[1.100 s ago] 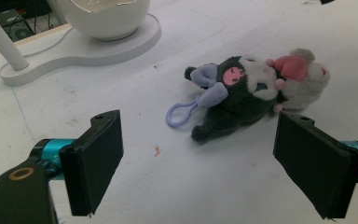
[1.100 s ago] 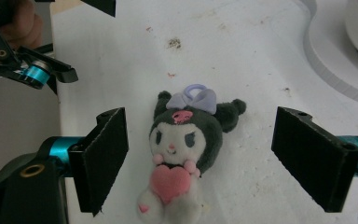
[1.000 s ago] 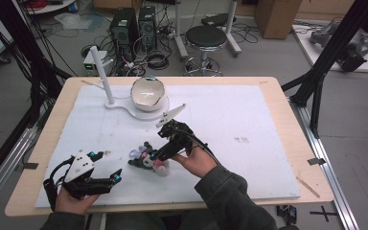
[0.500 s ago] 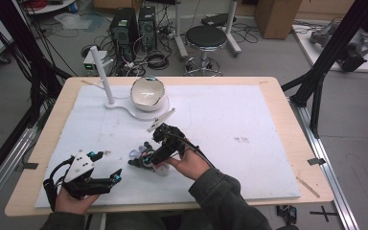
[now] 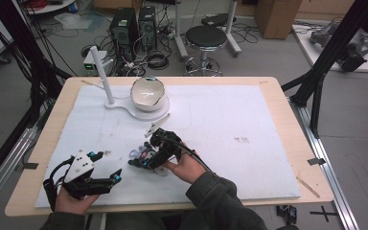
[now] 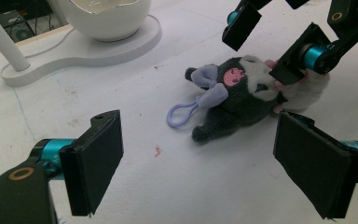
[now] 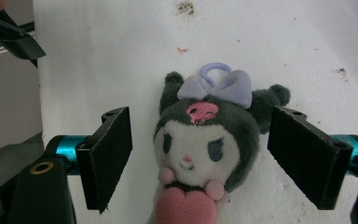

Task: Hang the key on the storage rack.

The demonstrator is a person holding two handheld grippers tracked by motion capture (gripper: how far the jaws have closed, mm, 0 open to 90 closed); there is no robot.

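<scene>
A small plush toy (image 7: 200, 135), grey and white with a lilac bow and a pink heart, lies on its back on the white mat (image 5: 230, 120). My right gripper (image 7: 205, 149) is lowered over it with one jaw on either side of its head. The jaws have just been closing, but a gap remains on both sides and the pads do not touch the toy. In the high view the right gripper (image 5: 141, 162) covers most of the plush toy (image 5: 146, 154). My left gripper (image 6: 205, 163) rests open on the mat and faces the plush toy (image 6: 235, 95); the left gripper (image 5: 110, 177) sits near the front left.
A white bowl (image 5: 148, 92) sits on a white base with an upright post (image 5: 101, 72) at the back left of the mat. A short pale strip (image 5: 156, 125) lies just behind the right hand. The wooden table edge (image 5: 28, 211) runs close to the left hand.
The right hand has moved down and to the left, so its jaws now straddle the plush toy and stand a little narrower. The left gripper has stayed put.
</scene>
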